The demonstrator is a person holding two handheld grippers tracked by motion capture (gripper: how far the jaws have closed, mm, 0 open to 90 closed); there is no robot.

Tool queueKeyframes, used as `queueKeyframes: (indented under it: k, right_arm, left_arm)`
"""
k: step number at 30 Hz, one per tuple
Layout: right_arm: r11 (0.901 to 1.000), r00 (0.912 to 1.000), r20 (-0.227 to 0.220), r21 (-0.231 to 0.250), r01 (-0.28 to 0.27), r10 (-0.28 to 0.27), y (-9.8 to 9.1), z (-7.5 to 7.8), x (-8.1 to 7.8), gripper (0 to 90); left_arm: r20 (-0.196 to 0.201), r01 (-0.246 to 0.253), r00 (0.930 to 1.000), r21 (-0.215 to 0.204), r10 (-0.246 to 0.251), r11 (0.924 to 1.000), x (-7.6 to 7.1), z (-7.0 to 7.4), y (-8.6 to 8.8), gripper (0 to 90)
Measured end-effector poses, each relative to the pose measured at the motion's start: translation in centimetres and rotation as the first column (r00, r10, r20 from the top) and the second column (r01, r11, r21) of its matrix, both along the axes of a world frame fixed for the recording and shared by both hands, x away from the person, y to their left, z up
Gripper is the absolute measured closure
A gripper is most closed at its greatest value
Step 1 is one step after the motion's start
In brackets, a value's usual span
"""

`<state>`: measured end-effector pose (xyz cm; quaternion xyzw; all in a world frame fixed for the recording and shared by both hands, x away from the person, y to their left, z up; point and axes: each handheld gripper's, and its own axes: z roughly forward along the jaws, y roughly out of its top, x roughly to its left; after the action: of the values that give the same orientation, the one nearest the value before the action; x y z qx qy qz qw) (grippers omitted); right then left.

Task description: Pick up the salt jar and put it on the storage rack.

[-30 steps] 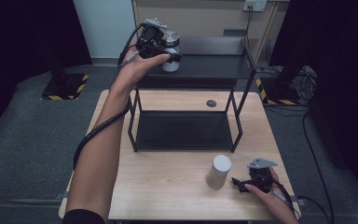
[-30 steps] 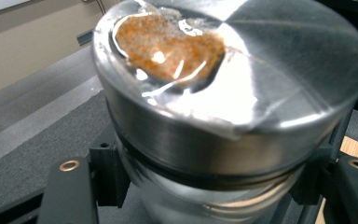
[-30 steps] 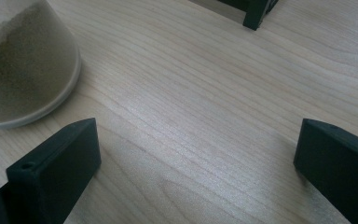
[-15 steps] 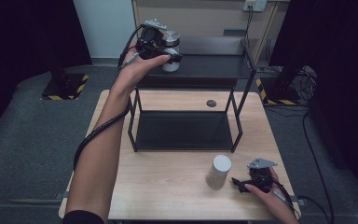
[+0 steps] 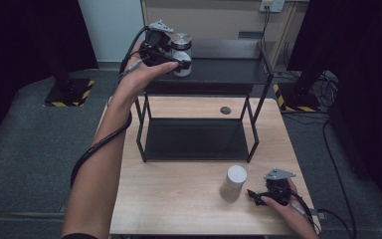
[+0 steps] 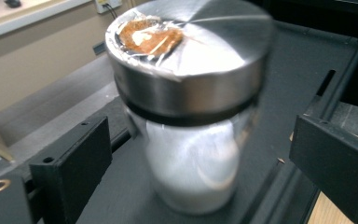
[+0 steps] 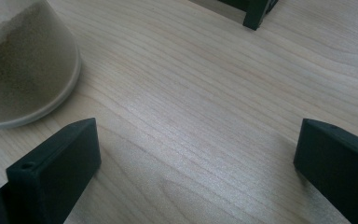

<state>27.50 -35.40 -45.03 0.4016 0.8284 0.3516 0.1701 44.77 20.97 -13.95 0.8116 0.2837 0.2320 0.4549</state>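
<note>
Above shelf (image 5: 219,74), raised left tool (image 5: 175,62)

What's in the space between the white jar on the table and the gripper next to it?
Nothing. Just bare wood of the table separates the white jar from the right gripper, whose jaws stand open, as the right gripper view shows.

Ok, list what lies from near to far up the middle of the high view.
White cylinder on the table's near part → black rack's lower shelf → small dark disc on the table behind it → rack's top shelf.
</note>
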Motion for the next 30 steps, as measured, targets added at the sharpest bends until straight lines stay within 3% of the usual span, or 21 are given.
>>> queueKeyframes:
  k: [2,8,14,16,17,18,19,25,30]
  right_arm:
    - [1.0,1.0,0.0,0.0,0.0,0.0,0.0,0.0,0.0,1.3]
    - [1.0,1.0,0.0,0.0,0.0,0.0,0.0,0.0,0.0,1.3]
    - [1.0,1.0,0.0,0.0,0.0,0.0,0.0,0.0,0.0,1.3]
    - [1.0,1.0,0.0,0.001,0.001,-0.001,0.0,0.0,0.0,1.3]
    - [1.0,1.0,-0.001,0.001,0.001,-0.001,0.0,0.0,0.0,1.3]
    - [1.0,1.0,-0.001,0.001,0.002,-0.002,0.0,0.0,0.0,1.3]
    - [1.0,1.0,-0.001,0.001,0.002,-0.002,0.0,0.0,0.0,1.3]
    - [1.0,1.0,-0.003,-0.001,0.001,-0.001,0.0,0.1,0.0,1.3]
    - [1.0,1.0,-0.004,-0.001,0.001,-0.001,0.0,0.1,0.0,1.3]
  left_arm:
    - [0.016,-0.001,0.9999,0.024,0.0,0.9997,-1.1,0.3,0.2,4.2]
    - [0.052,0.01,0.9986,0.032,-0.011,0.9994,-4.0,0.5,1.3,5.0]
    - [0.072,0.095,0.9924,0.07,-0.1,0.993,-6.5,0.4,2.2,4.4]
    - [0.058,0.14,0.9877,0.076,-0.145,0.9872,-6.9,0.0,2.4,4.5]
    - [0.049,0.158,0.9853,0.106,-0.164,0.9818,-7.2,-0.1,2.2,4.4]
    - [0.049,0.158,0.9853,0.106,-0.164,0.9818,-7.2,-0.1,2.2,4.4]
    - [0.044,0.173,0.9828,0.126,-0.18,0.9768,-7.4,-0.3,2.0,4.4]
    - [0.008,0.244,0.9686,0.158,-0.248,0.9568,-8.2,-3.2,1.1,4.8]
    - [-0.05,0.3,0.9539,0.217,-0.296,0.929,-8.4,-6.4,-0.3,5.1]
